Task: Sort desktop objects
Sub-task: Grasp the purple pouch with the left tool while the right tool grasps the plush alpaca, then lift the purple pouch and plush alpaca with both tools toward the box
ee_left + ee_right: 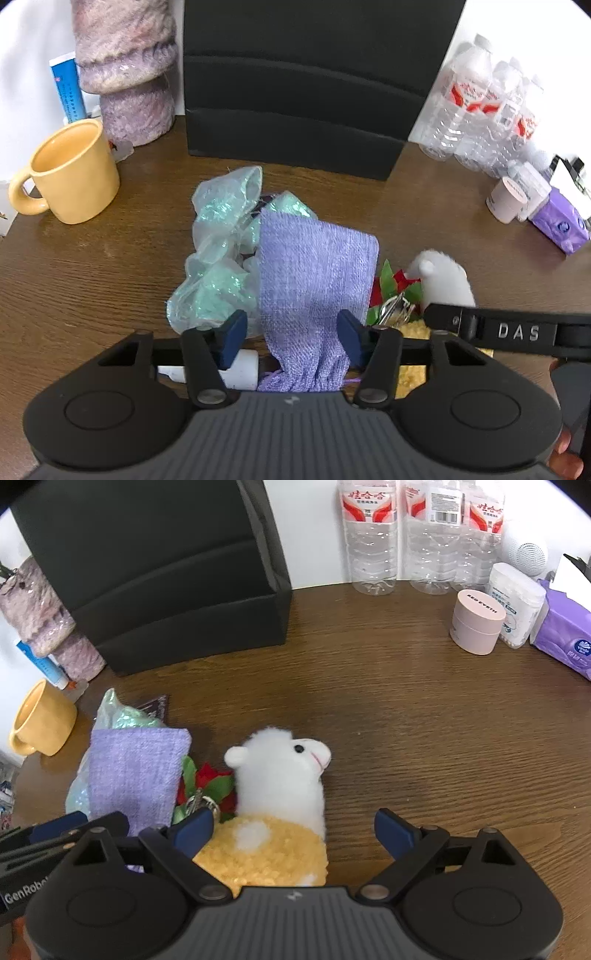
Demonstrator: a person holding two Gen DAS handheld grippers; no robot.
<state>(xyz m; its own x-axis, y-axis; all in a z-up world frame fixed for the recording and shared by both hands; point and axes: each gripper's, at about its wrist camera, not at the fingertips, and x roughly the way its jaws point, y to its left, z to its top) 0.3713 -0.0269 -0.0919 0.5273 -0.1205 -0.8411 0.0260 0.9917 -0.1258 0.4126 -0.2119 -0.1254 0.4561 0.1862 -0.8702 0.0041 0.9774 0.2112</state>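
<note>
A purple knit pouch (314, 266) lies on the brown desk, partly over a shiny green organza bag (218, 258). My left gripper (291, 332) is open, one blue finger on each side of the pouch's gathered end. A small white bottle (240, 369) lies under its left finger. Right of the pouch (136, 775) lies a white and yellow plush alpaca (280, 775), with a red and green flower keychain (210, 779) between them. My right gripper (293, 829) stands wide open around the plush's yellow body.
A black drawer unit (306, 85) stands at the back. A yellow mug (74, 170) and a furry purple roll (129, 74) are at back left. Water bottles (424, 535), a pink jar (476, 624), a swab box (515, 605) and purple tissues (565, 635) are at back right.
</note>
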